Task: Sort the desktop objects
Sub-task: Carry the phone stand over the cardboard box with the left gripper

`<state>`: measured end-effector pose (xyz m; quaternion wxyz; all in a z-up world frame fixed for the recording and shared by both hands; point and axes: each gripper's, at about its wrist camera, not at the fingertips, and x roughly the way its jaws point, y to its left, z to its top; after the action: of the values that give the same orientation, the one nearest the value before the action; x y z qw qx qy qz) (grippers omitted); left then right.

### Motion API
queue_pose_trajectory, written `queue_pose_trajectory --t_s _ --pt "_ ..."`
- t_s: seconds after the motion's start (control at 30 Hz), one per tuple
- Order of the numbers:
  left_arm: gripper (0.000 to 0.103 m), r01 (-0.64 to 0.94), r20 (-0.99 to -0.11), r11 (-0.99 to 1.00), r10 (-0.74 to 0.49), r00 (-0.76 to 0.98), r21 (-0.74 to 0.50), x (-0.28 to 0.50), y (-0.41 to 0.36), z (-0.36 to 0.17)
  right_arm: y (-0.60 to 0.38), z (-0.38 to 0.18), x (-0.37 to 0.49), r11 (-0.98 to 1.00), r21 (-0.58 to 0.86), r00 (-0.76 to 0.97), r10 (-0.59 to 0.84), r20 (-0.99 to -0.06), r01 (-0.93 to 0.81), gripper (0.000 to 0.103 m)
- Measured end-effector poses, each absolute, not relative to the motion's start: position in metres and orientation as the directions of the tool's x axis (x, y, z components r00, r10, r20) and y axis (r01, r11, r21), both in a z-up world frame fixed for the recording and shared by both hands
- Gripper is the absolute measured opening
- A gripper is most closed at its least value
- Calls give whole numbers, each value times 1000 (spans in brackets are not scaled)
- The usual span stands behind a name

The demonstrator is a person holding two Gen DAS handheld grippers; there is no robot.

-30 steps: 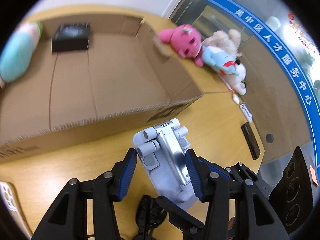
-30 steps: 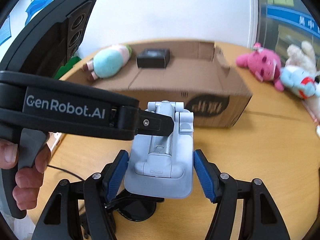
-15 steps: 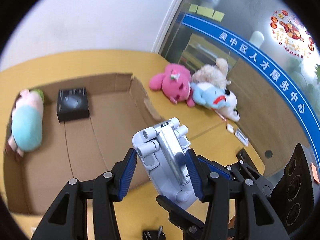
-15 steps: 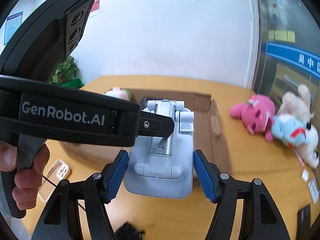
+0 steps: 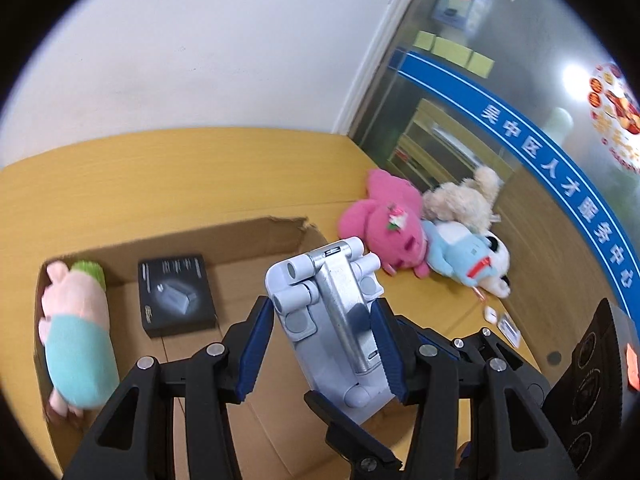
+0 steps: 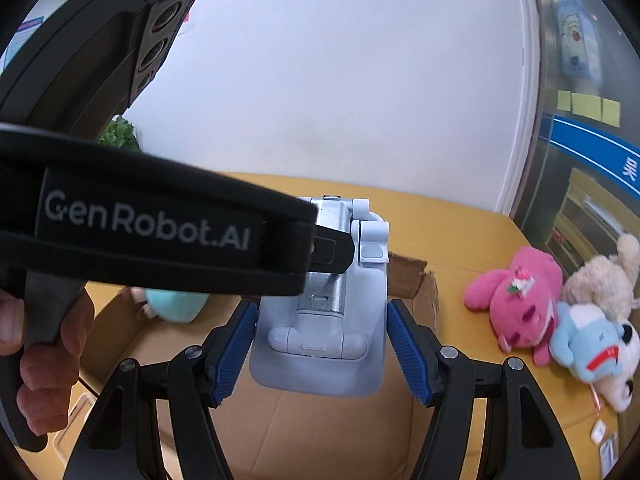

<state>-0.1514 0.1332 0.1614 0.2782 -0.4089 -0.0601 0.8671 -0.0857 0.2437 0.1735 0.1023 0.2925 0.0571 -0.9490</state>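
Both claws — left (image 5: 322, 342), right (image 6: 322, 346) — clamped one white folding stand (image 5: 340, 320) above the cardboard box (image 5: 248, 236); bench (image 5: 160, 168) below.

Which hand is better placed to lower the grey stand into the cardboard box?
Probably right: the right gripper spans the stand squarely across its wide base, above the box; the left gripper holds its hinged end askew.

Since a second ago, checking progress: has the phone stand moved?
Yes. The phone stand rose from the table's near side to above the cardboard box.
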Motion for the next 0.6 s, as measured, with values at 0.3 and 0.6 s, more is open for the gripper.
queue_pose_trajectory --t_s 0.3,0.6 --pt "50 -389 -731 -858 498 -467 -336 -237 142 124 251 144 -187 -973 26 -737 -190 -649 227 65" --pt "49 -337 -805 -856 496 -326 -392 -305 161 47 273 78 -266 -979 99 -610 -188 -770 177 65"
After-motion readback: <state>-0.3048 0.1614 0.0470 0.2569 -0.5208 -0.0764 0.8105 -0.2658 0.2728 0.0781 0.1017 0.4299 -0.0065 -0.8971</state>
